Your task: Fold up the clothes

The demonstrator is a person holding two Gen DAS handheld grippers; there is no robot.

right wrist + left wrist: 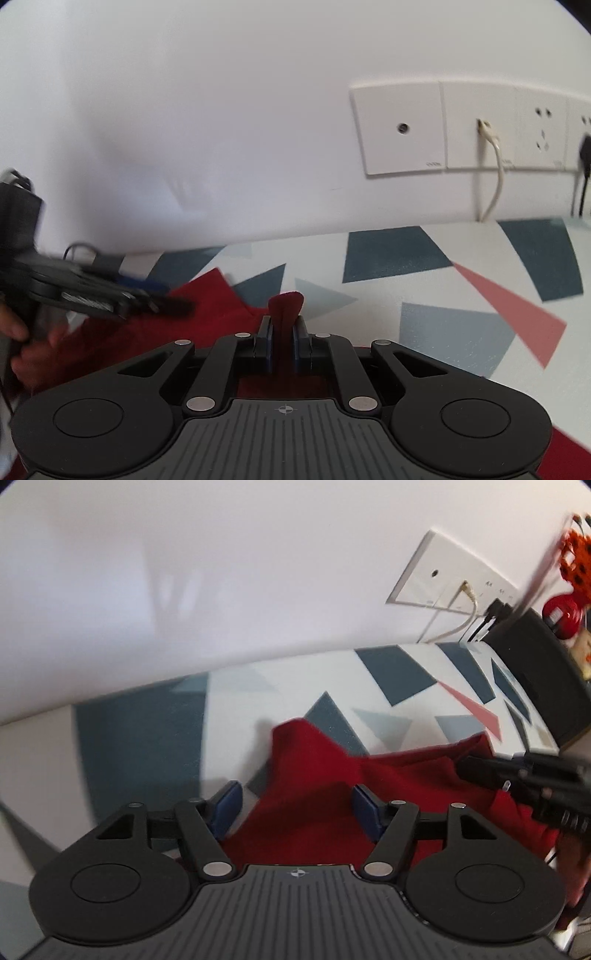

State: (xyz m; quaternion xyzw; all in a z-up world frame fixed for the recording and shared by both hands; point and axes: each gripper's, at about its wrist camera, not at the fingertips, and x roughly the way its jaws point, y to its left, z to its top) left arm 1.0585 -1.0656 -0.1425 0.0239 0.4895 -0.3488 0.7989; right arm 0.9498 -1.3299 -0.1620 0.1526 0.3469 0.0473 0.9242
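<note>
Nearest the lens in the right wrist view, the right tool (283, 341) stands closed down on a pinched-up fold of the red garment (218, 314); a rounded tab of cloth stands up between the blue pads (300, 341). The left tool (295, 808) stands wide apart, its blue pads (228, 805) either side of red cloth with nothing gripped; the garment passes beneath and ahead of it.

The garment lies on the bench (461, 332), bunched rather than flat, spreading from under both tools toward the wall. In the left wrist view it runs ahead and to the right, one corner raised on the far left and the right tool's black body crossing it at the right edge. Its long axis cannot be settled from these views. The right tool is the one in hold; the left sits directly over loose cloth, so a grip there calls only for closing.

Materials: the garment is matt, soft and thick-looking, draping in broad folds. The bench cover is smooth, white with slate, grey and pink angular patches. Behind, a white wall (184, 110) carries a socket strip (461, 129) with a white cable (495, 177) plugged in
</note>
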